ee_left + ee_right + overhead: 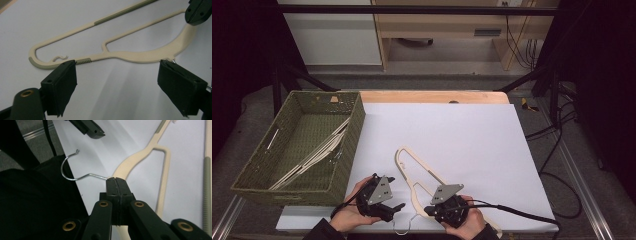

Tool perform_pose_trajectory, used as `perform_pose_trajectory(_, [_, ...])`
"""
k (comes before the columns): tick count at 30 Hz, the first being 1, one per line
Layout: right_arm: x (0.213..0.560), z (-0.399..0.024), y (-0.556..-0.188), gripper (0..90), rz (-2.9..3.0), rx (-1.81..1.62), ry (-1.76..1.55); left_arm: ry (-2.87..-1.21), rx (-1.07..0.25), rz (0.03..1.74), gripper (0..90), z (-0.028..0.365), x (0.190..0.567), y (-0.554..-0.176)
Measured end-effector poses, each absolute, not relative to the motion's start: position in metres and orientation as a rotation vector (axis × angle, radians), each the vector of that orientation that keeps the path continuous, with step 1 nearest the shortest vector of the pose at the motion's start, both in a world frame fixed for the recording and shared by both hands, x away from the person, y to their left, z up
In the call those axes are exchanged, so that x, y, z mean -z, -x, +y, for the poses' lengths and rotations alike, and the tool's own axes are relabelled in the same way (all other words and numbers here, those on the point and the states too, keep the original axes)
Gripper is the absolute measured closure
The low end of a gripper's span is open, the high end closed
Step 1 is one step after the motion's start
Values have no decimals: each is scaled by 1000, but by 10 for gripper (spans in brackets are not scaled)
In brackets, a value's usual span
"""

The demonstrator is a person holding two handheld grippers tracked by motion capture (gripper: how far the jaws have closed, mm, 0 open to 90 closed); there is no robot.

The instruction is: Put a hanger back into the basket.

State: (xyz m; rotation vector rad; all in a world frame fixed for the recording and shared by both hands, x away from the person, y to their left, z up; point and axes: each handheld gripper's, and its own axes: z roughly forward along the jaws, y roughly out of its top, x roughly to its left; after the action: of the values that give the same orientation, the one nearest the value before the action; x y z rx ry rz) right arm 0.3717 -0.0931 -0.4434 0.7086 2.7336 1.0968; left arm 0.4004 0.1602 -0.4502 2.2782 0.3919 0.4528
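A cream plastic hanger (412,165) with a metal hook (72,176) lies on the white sheet, its hook toward the near edge. My right gripper (116,180) is shut on the hanger's neck, just where the wire hook comes out of the plastic; in the high view the right gripper (429,210) sits at the hanger's near end. My left gripper (117,67) stands open just short of the hanger's shoulder (140,53), with nothing between its pads. From above, the left gripper (394,210) is left of the hook.
A green woven basket (352,145) stands at the left with several cream hangers (317,157) leaning inside. The white sheet (462,130) covers the wooden table (432,96). Cables trail off the table's right side. A dark sleeve (30,202) lies by the near edge.
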Motion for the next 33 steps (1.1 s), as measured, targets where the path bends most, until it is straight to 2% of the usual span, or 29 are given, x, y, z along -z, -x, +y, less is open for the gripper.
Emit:
perform_pose_trajectory(2, [448,-90,-372,779,2715,-1103,-711,-2254,-435,426,170,164,449,-402])
perform_pose_trajectory(9, [466,-82,-373,663,2762,-1021,-726,-2165,-394,543,173,173,446,-405])
perform_pose_trajectory(16, [471,-78,-370,666,2755,-970,-698,-2145,-387,582,171,174,444,-405])
perform_pose_trajectory(20, [471,-79,-373,721,2776,-974,-706,-2133,-366,582,170,172,443,-404])
perform_pose_trajectory(33, [468,-81,-377,730,2802,-991,-764,-2138,-366,568,169,171,444,-403])
